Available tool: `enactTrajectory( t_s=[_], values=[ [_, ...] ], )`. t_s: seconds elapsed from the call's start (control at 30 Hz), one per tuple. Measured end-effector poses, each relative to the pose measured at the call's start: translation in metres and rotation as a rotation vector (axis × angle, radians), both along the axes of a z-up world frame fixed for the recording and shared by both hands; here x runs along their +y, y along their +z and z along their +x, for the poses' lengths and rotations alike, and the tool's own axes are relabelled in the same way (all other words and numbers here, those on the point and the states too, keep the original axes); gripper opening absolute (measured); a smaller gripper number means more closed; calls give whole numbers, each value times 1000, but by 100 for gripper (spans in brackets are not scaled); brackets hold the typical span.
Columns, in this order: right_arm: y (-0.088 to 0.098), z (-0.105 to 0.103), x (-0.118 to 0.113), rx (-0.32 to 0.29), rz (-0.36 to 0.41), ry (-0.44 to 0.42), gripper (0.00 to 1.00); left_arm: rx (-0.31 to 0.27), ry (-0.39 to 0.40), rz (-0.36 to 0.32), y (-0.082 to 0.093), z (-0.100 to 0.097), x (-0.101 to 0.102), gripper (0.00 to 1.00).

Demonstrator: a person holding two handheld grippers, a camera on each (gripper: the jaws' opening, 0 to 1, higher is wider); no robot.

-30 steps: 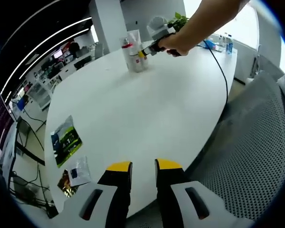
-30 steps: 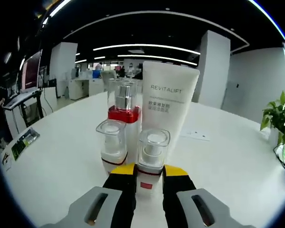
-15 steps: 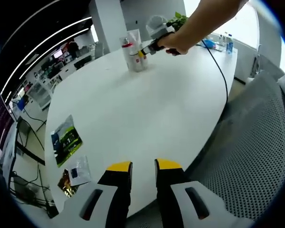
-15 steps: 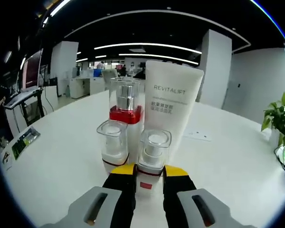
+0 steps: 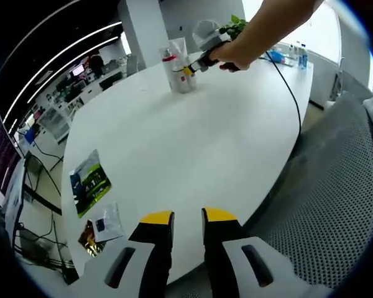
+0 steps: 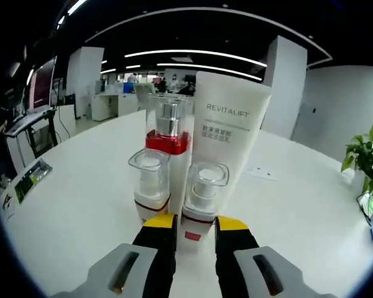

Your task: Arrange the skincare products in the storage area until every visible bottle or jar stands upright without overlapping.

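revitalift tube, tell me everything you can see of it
The Revitalift tube is white, plastic by its look, with grey lettering. It stands upright on its narrow end, flat crimped end up, at the back of the cluster on the white table. A red-collared pump bottle stands beside it, and a small clear-capped bottle hides its base.

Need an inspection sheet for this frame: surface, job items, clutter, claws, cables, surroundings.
Surface: white oval table, mostly bare.
Job's things: Revitalift tube, red-collared pump bottle, two small clear-capped bottles, all upright, packed close; contact between them unclear.
Clutter: foil sachets at the table's near-left edge.
Claws: right claw shut on the right small bottle; left claw empty over the near table edge, jaws nearly together with a small gap.
Cables: black cable running from the person's hand across the table.
Surroundings: mesh chair, potted plant, office desks, ceiling strip lights.
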State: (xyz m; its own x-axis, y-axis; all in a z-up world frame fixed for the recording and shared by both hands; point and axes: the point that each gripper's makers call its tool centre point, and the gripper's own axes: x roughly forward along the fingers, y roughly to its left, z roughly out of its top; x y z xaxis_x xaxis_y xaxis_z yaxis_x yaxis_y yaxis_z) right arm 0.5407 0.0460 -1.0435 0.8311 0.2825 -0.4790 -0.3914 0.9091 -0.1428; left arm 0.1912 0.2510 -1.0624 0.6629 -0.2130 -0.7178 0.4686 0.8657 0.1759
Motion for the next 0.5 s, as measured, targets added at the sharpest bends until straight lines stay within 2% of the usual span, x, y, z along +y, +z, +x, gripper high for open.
enactTrajectory(
  t_s=[0.37, 0.43, 0.47, 0.5],
  values=[
    [6, -17, -11, 20, 12, -30, 18, -9, -12, 5, 2, 0, -2, 14],
    [4, -22, -11, 38, 19, -32, 22, -13, -14, 4, 2, 0, -2, 14],
    [1, -24, -9, 54, 33, -34, 27, -14, -16, 5, 3, 0, -2, 14],
    [-5, -29, -5, 94, 71, -41, 35, -14, -17, 5, 3, 0, -2, 13]
  ],
)
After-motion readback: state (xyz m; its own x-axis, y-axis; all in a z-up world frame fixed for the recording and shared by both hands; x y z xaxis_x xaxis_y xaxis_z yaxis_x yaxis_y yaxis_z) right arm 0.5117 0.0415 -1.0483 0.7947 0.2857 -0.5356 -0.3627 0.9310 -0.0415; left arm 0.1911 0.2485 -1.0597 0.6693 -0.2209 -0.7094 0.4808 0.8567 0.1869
